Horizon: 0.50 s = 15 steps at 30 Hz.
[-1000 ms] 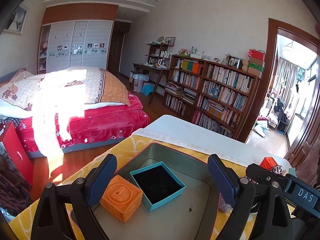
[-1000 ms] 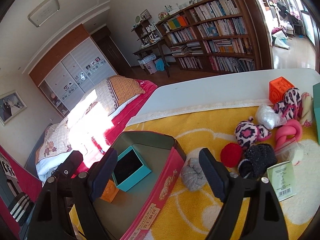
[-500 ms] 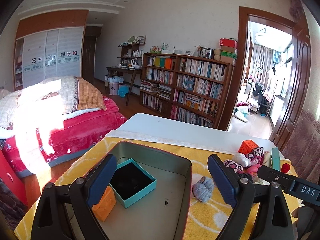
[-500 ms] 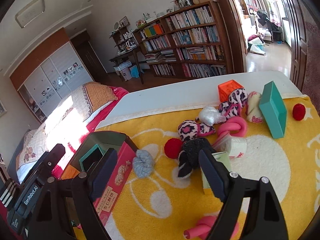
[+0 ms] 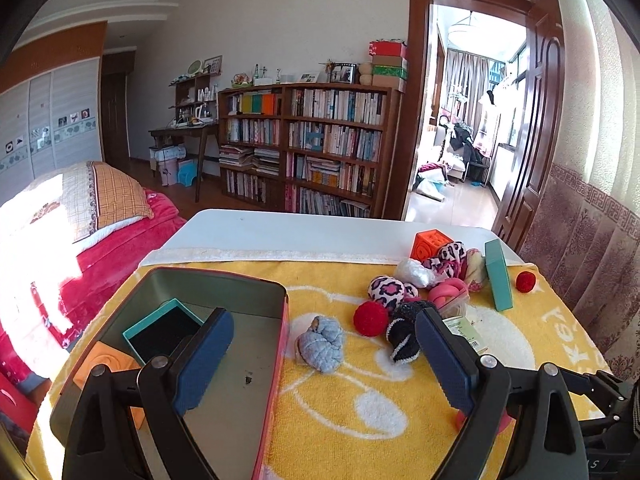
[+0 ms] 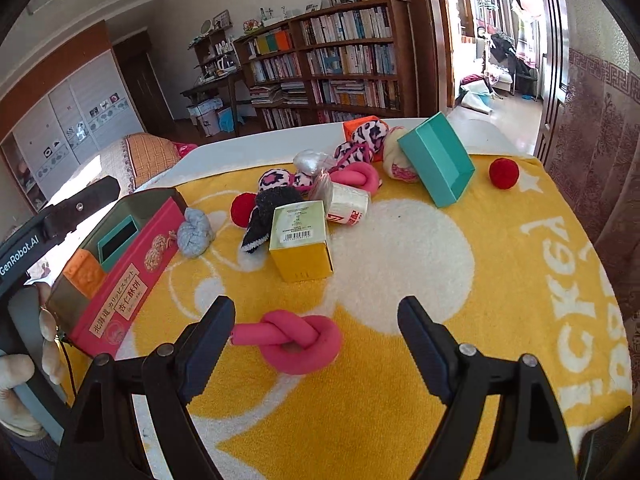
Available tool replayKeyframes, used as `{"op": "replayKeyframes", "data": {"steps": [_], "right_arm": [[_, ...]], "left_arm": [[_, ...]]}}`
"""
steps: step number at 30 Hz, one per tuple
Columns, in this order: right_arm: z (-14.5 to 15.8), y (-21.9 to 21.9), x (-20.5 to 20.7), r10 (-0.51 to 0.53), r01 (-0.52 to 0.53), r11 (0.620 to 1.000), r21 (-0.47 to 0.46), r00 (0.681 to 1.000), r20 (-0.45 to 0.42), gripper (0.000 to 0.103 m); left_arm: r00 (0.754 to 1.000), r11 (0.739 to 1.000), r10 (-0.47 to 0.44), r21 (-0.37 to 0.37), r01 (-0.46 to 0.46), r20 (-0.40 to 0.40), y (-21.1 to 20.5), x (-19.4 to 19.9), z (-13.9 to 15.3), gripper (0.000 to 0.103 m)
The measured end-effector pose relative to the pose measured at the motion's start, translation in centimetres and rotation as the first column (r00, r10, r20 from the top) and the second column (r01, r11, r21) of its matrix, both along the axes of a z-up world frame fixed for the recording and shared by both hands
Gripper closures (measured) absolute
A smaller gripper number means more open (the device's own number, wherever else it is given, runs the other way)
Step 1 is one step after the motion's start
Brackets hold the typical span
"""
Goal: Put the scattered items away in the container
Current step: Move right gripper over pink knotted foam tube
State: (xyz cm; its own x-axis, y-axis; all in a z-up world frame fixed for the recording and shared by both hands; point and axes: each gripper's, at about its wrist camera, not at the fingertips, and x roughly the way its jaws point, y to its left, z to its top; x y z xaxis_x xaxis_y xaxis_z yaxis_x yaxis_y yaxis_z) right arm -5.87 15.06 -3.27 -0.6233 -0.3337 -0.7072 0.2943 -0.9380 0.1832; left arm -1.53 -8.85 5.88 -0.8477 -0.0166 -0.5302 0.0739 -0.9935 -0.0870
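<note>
A red tin (image 5: 280, 344) (image 6: 132, 276) sits at the left of the yellow towel, holding a teal box (image 5: 164, 330) and an orange block (image 5: 100, 364). My left gripper (image 5: 320, 360) is open above the tin's right wall, with a grey-blue fabric ball (image 5: 322, 344) just beyond. My right gripper (image 6: 316, 344) is open and empty, with a pink knotted tube (image 6: 296, 342) on the towel between its fingers, untouched. Further back lie a gold carton (image 6: 300, 240), a black pompom (image 6: 266, 212), red balls (image 6: 503, 172), leopard balls (image 6: 276, 180), a second pink knot (image 6: 356, 178) and a teal lid (image 6: 436, 164).
The towel (image 6: 400, 264) covers a white table (image 5: 320, 228) whose far strip is bare. A bed (image 5: 112, 240) stands left of the table, a bookcase (image 5: 320, 152) behind it, a doorway at the right. A gloved hand (image 6: 20, 380) holds the left gripper's handle.
Both grippers swung right, away from the tin toward the scattered items. The pink knot has come between the right gripper's fingers. Neither jaw opening changed.
</note>
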Motion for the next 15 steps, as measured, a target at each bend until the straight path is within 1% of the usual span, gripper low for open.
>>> {"op": "replayKeyframes", "data": {"steps": [4,7,11,15], "right_arm": [[-1.3,-0.9,0.4,0.048,-0.048,0.998,0.027,0.999,0.023,0.016],[-2.0,-1.2,0.0,0.073,-0.074,0.997,0.012,0.995,0.061,0.016],[-2.9,-1.5,-0.6,0.09,-0.091,0.996,0.001,0.99,0.108,0.016],[-3.3,-2.0,-1.1,0.095,-0.096,0.995,0.001,0.987,0.132,0.016]], "left_arm": [[1.0,1.0,-0.017,0.013,0.016,0.018,0.1,0.2,-0.3,0.009],[0.999,0.999,-0.015,0.033,0.014,0.032,-0.3,0.0,-0.4,0.009],[0.999,0.996,-0.001,0.09,-0.003,0.046,-1.8,-0.3,-0.2,0.009],[0.998,0.987,0.004,0.159,-0.013,0.059,-3.3,-0.9,0.3,0.009]]}}
